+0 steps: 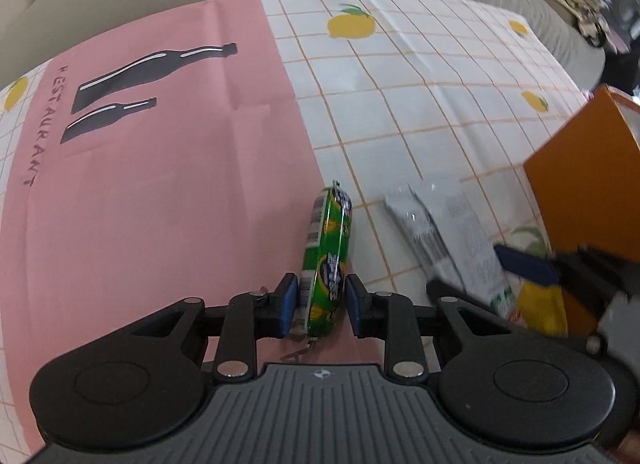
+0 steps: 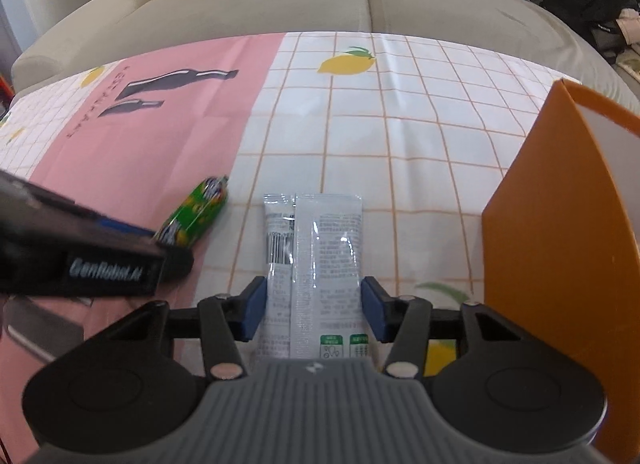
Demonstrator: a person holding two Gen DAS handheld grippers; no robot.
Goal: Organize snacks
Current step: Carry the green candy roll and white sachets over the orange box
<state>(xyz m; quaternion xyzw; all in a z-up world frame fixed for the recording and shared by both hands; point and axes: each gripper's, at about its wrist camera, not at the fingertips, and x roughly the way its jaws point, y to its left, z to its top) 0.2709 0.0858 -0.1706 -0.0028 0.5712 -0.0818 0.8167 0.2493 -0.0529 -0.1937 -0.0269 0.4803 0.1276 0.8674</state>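
Beige sofa (image 2: 360,3) behind; pink placemat (image 1: 160,183) over lemon-check tablecloth (image 1: 400,103). Left gripper (image 1: 321,304) w/ pads straddling green sausage stick (image 1: 330,252) at near end, closing in but contact unclear, stick lying at placemat edge. Prob. light, firm, slick film; best pinched mid-body, not at crimped tip. Right gripper (image 2: 313,314) w/ jaws apart either side of grey-white sachet (image 2: 316,264), flat on cloth. Thin, floppy, slippery; needs edge pinch across width. Orange box (image 2: 560,223) far right, likely destination.

Colours on the cloth-covered bench
Green-and-yellow foil sausage stick (image 1: 330,260), pale grey printed sachet (image 2: 320,260), orange cardboard box (image 2: 560,223), pink placemat (image 1: 160,183), lemon-print grid tablecloth (image 2: 400,103)
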